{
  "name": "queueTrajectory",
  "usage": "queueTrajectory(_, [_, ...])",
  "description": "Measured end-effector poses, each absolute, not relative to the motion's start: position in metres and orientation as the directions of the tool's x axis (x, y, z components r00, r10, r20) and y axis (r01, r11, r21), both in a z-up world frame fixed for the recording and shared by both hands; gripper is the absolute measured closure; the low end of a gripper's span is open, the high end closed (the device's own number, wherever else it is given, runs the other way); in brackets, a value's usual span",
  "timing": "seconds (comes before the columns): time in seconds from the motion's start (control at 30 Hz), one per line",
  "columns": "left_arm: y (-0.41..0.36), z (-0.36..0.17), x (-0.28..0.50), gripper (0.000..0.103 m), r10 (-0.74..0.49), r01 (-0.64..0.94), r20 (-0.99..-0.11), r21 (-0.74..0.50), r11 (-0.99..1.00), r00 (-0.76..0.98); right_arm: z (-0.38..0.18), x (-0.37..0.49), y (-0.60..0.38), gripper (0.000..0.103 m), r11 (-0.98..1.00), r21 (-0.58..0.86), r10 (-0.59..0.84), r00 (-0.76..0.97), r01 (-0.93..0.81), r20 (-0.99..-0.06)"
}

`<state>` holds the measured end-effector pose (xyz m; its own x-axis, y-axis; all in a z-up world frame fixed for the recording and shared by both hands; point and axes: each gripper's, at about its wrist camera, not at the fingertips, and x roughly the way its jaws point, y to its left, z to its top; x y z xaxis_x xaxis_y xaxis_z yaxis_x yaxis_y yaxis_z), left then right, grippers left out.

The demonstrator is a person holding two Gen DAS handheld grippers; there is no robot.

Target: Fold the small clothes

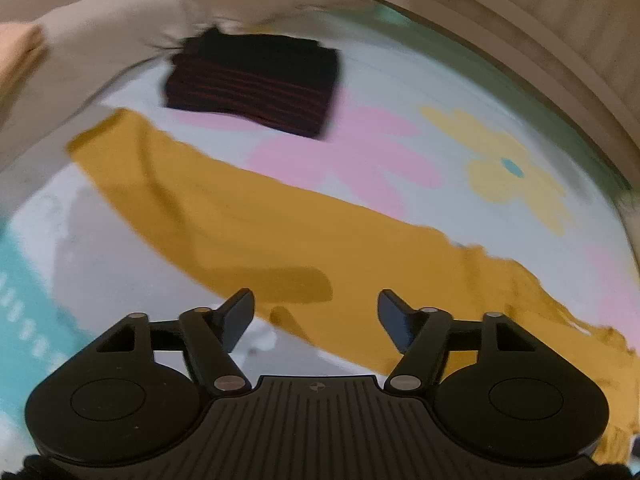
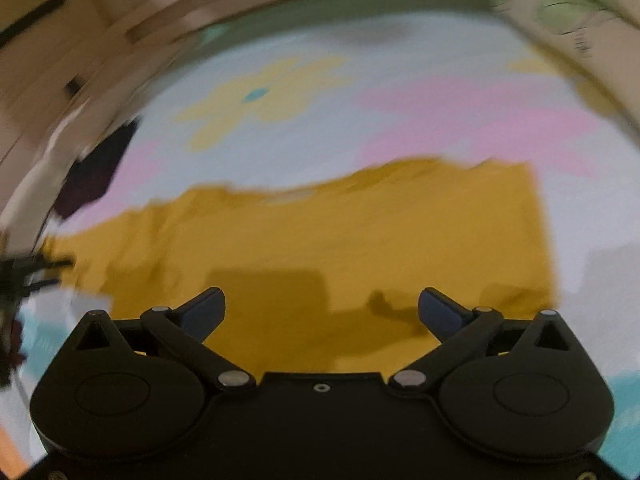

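Observation:
A mustard-yellow garment [image 1: 248,224] lies flat across the flowered sheet [image 1: 420,80], running from upper left to lower right in the left wrist view. It fills the middle of the right wrist view [image 2: 360,236]. A folded dark cloth with red stripes [image 1: 256,84] sits beyond it on the sheet; its dark edge shows at the left of the right wrist view [image 2: 96,168]. My left gripper [image 1: 316,316] is open and empty just above the garment's near edge. My right gripper [image 2: 320,312] is open and empty over the garment. Both views are motion-blurred.
A beige fabric heap [image 1: 104,28] and an orange cloth [image 1: 16,48] lie at the far left. A wooden frame [image 1: 560,52] borders the sheet at the back. A teal patch [image 1: 28,304] lies at the near left.

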<state>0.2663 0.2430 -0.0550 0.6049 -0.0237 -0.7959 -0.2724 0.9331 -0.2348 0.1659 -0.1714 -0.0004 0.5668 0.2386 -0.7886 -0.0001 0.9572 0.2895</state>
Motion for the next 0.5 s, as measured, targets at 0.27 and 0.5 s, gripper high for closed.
queueTrajectory(0.27, [0.325, -0.060, 0.272, 0.030, 0.030, -0.429, -0.777, -0.314, 0.847, 0.629, -0.032, 0.164, -0.093, 0.000, 0.960, 0.226, 0.278, 0.477, -0.165, -0.834])
queueTrajectory(0.5, [0.374, -0.068, 0.307, 0.030, 0.088, -0.486, -0.765, -0.311, 0.817, 0.638, -0.029, 0.177, -0.087, 0.000, 0.952, 0.243, 0.305, 0.525, -0.185, -0.794])
